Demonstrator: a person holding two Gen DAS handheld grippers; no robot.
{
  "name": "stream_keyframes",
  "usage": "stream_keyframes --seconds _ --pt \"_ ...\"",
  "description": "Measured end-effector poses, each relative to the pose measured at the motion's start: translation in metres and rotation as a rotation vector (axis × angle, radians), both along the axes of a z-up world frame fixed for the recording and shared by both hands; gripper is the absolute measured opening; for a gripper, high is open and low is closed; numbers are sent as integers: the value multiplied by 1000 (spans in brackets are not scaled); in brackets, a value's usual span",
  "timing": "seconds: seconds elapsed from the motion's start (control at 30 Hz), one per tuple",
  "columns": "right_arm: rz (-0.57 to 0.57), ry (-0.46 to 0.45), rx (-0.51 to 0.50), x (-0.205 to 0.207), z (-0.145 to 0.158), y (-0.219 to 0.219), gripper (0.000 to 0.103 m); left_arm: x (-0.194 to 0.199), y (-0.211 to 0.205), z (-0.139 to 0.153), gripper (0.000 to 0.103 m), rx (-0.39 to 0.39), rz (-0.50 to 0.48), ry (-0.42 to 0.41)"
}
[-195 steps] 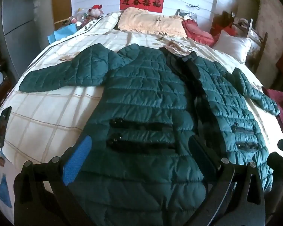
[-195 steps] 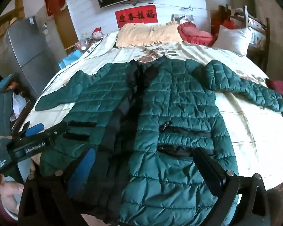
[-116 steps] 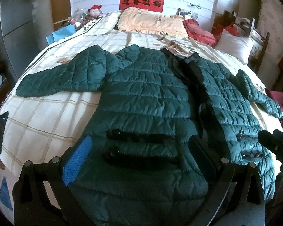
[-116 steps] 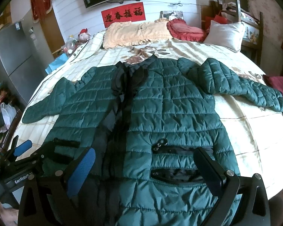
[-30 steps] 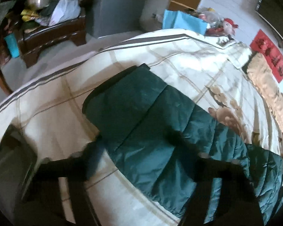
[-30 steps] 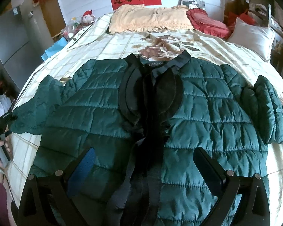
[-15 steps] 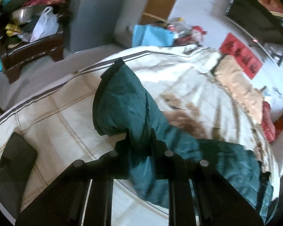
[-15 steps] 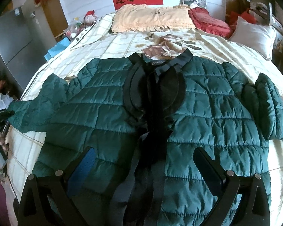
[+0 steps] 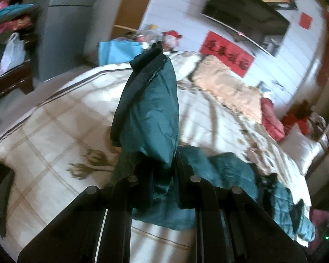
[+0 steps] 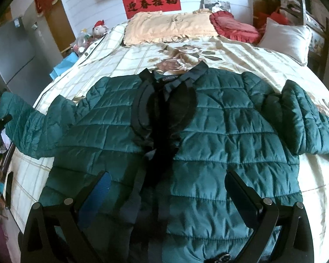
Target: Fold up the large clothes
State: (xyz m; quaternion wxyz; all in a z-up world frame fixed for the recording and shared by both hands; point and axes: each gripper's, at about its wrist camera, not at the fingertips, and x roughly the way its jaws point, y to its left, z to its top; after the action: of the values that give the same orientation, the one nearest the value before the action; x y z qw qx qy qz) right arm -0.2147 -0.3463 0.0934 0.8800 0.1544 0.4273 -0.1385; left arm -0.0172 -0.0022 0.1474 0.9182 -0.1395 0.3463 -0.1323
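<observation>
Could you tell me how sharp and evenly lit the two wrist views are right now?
Left wrist view: motion-smeared, wall and bedspread soft; only the sleeve pinched in the left tongs reads fairly clearly. Right wrist view: sharp, the jacket quilting crisp, fisheye bending and dark corners.

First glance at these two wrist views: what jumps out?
A dark green quilted puffer jacket lies spread face up across the cream checked bedspread, filling the right wrist view, with the right gripper open above its front. In the left wrist view the left gripper is shut on the jacket's black-trimmed sleeve cuff, which stands up off the bed. A red banner with gold characters hangs behind the pillows.
</observation>
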Motion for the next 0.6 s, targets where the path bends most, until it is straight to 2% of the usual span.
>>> stream_keyframes --seconds 0.4,0.6 --pt "-28 -33 -2 -17 10 -15 103 -54 -108 15 13 2 -270 -11" --pt "-56 -38 11 -28 8 -27 103 -70 -167 -1 13 37 -373 23"
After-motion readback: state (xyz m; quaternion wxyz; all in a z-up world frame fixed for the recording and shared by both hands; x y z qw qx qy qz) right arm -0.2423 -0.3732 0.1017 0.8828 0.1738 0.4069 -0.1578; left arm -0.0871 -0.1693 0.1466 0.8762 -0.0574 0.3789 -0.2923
